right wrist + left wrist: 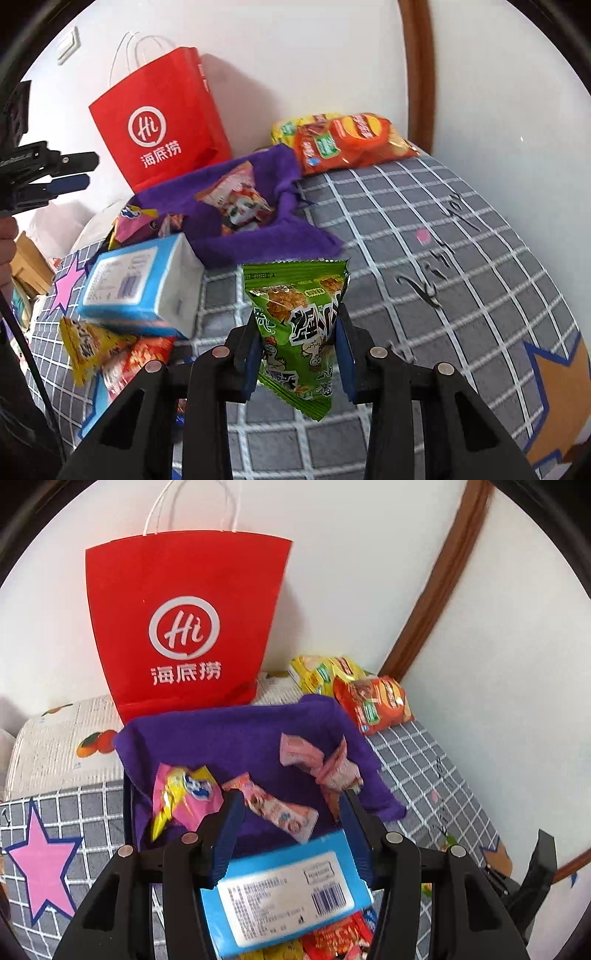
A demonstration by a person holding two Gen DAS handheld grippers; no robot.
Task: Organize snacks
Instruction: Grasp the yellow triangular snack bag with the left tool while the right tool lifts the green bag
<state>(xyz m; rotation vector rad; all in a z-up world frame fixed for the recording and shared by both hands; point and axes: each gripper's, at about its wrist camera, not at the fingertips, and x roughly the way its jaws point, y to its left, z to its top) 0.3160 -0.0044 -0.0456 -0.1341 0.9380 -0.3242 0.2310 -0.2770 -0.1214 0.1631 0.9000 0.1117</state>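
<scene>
Clearly the green packet point(301, 332) sits clamped in the right claw point(300, 354), at lower centre of the right wrist view, its long axis running up and down between the blue pads and its sealed top edge pointing toward the upper middle of the frame. From there the purple bin point(258, 236) lies up and to the left, its near cloth flap just past the packet's top (other wrappers already lie inside), so I judge the coming move to be a short carry forward and leftward over that flap. To the left of the packet, the blue box point(144, 284) leans near the bin's lower left corner, with loose packets under it; the path should keep right of it. Open grid-patterned bed point(443, 258) fills the right half of the frame, free room. Chips point(351, 144) rest beyond the bin at upper right, and the red bag point(162, 125) stands against the wall at upper left. The left claw point(291, 812) is parted over the blue box point(288, 890), pads not pressing on it, nearer the bin but empty.
</scene>
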